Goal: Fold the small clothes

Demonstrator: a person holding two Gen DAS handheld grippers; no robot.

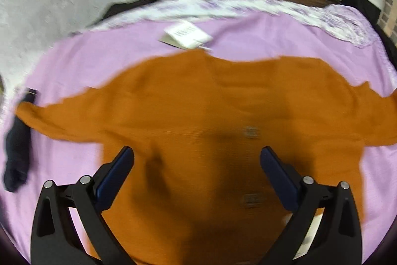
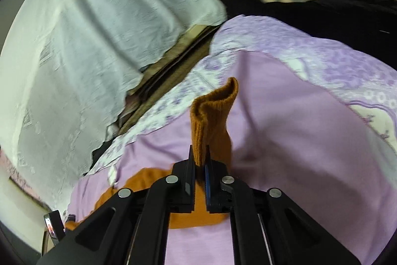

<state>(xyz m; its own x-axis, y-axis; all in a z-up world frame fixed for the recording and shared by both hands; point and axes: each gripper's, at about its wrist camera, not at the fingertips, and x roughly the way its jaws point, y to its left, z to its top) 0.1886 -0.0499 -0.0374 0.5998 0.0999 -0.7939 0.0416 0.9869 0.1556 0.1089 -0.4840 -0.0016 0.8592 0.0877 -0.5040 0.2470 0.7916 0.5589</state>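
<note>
My right claw (image 2: pixel 200 160) pinches the sweater (image 1: pixel 211 116) cuff; left claw (image 1: pixel 197 158) hangs wide above it. Sweater lies flat on the bed (image 1: pixel 248 34), folding barely begun.

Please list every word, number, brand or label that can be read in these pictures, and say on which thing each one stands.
No text can be read.
White paper tag lying on the purple sheet: dark print, too blurred to read.
Two small grey patches on the orange sweater: blurred, unreadable.
Small lit screen at the edge: too small to tell.
</note>
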